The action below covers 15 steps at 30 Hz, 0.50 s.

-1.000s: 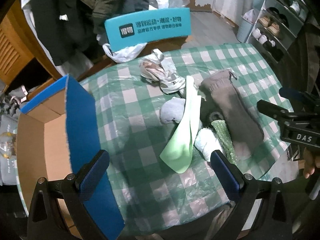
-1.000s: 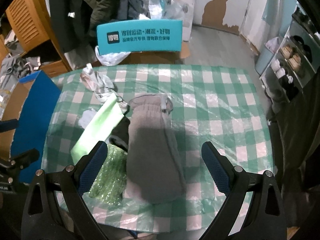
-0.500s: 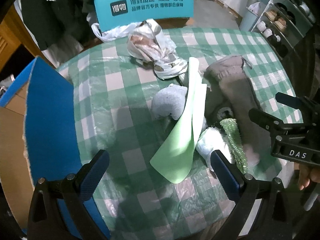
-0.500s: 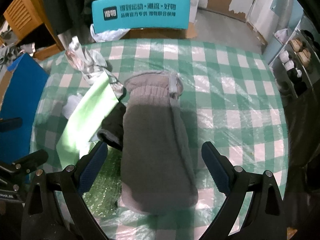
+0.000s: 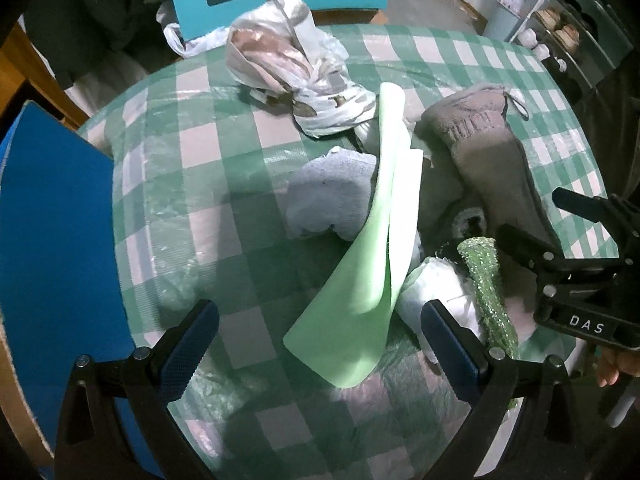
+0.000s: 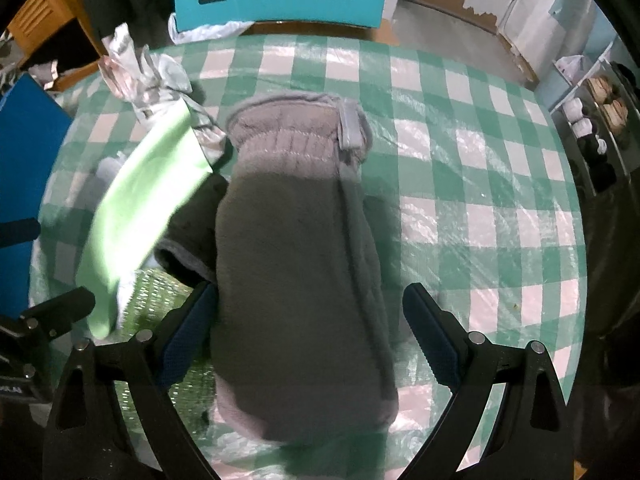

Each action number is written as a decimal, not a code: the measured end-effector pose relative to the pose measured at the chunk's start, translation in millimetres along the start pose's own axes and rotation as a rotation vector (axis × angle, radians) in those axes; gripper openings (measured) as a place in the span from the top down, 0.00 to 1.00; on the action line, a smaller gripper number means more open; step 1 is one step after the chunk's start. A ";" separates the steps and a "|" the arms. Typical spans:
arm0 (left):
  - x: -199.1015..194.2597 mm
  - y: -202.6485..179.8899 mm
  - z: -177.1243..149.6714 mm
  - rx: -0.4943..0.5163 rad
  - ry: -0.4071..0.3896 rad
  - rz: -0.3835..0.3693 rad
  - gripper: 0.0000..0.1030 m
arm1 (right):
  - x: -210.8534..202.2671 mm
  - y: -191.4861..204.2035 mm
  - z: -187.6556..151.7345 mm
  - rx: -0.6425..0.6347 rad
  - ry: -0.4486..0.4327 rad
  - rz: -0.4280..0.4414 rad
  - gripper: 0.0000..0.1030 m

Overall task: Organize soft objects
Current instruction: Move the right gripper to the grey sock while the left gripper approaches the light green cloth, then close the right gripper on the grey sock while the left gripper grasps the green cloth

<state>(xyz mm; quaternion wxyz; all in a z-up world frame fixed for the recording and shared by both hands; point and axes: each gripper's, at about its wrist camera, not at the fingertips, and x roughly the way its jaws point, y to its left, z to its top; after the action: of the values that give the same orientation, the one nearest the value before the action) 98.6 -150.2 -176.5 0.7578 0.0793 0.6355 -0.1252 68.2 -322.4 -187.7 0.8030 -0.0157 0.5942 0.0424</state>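
**Both grippers open over soft pile**

Long grey fleece mitten (image 6: 296, 264) lies on green-checked tablecloth (image 6: 480, 184). Right gripper (image 6: 308, 344) spread wide, straddling mitten's near end. Left gripper (image 5: 320, 344) open, empty, over pale green foam sheet (image 5: 372, 264) left of mitten.

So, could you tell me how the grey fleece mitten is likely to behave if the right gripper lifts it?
The grey fleece mitten looks limp and fuzzy, so it will probably sag either side of the open right gripper. It seems light, unlikely to slip or roll.
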 end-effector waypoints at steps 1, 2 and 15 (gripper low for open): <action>1.6 -0.3 0.9 -0.001 0.002 -0.004 0.01 | 1.0 -1.3 -1.1 -0.001 0.003 0.000 0.17; 3.3 -0.9 2.0 -0.002 0.006 -0.008 0.01 | 1.6 -2.9 -1.7 -0.001 0.006 0.004 0.24; 15.9 -7.6 9.3 -0.021 0.015 -0.074 0.16 | -5.9 -27.5 -7.9 0.040 -0.006 0.062 0.82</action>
<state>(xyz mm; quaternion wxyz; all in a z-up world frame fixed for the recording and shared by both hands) 107.7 -161.4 -190.1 0.7486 0.0488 0.6450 -0.1459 61.3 -350.7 -185.0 0.8031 0.0190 0.5929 0.0557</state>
